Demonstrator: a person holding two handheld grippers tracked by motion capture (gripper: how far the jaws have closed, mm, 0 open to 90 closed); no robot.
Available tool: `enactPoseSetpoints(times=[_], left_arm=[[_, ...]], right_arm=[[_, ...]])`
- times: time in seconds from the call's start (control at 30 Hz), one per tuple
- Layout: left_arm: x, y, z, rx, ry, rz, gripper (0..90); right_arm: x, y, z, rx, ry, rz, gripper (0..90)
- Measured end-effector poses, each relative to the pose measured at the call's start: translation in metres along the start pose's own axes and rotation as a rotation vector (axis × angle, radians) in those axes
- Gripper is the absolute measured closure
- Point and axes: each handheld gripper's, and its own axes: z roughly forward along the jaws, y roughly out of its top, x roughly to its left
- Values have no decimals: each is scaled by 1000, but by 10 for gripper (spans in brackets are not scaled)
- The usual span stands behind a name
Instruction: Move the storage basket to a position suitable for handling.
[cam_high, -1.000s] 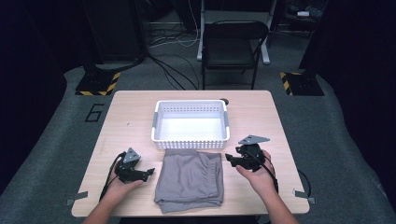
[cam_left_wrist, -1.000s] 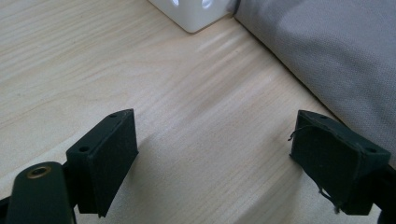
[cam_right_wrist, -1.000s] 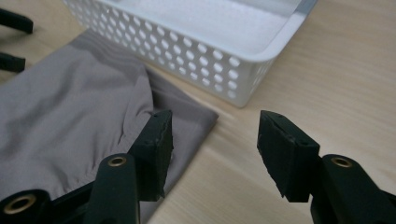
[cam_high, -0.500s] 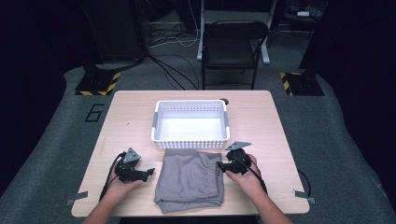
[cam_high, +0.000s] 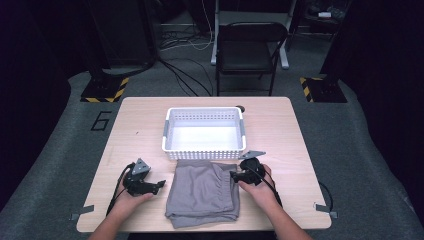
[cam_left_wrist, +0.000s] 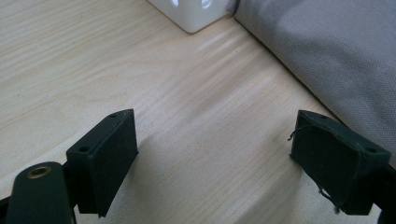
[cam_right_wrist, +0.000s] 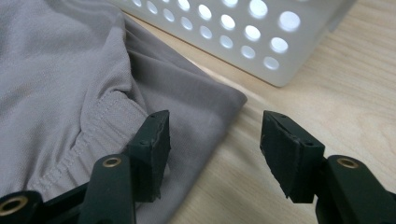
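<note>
Both grippers have their jaws spread apart with nothing between them. Right gripper (cam_high: 235, 175) sits at the right edge of the folded grey shorts (cam_high: 202, 192); in the right gripper view (cam_right_wrist: 212, 140) one jaw hangs over the cloth near its elastic waistband (cam_right_wrist: 100, 123) and the other over bare wood, straddling the corner of the fabric. Left gripper (cam_high: 159, 184) rests on the wooden table (cam_high: 280, 130) just beside the shorts' left edge, apart from the cloth. The shorts lie flat at the near middle of the table, long axis running from the person toward the white perforated basket (cam_high: 204, 150), whose near wall stands just beyond the cloth's far edge. A black folding chair (cam_high: 247, 50) stands past the table.
</note>
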Motion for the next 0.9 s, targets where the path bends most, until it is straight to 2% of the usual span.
enactPoseSetpoints(times=[0.1,0.13,0.23,0.33,0.37,0.4,0.47,0.57,0.63,0.67,0.73,0.8,0.87,0.9], left_arm=[[0,0,0,0,0,0,140],[0,0,0,0,0,0,140],[0,0,0,0,0,0,140],[0,0,0,-1,0,-1,140],[0,0,0,0,0,0,140],[0,0,0,0,0,0,140],[0,0,0,0,0,0,140],[0,0,0,0,0,1,140],[0,0,0,0,0,0,140],[0,0,0,0,0,-1,140],[0,0,0,0,0,0,140],[0,0,0,0,0,0,140],[0,0,0,-4,0,0,140],[0,0,0,0,-2,0,140]], right_arm=[[1,1,-1,-4,8,-1,423],[2,1,-1,-12,17,13,423],[4,3,-4,-33,47,11,419],[10,5,-6,-38,84,-19,411],[13,5,-7,-32,93,-13,409],[15,6,-6,-34,98,-41,408],[20,6,-6,-26,109,-62,407],[25,5,-5,-13,108,-66,404],[26,4,-5,-13,88,-88,390],[28,4,-5,-13,87,-82,383],[29,2,-6,-6,75,-94,330],[32,1,-7,-2,46,-91,293],[31,-1,-8,-2,37,-90,261],[31,-2,-7,5,31,-69,248]])
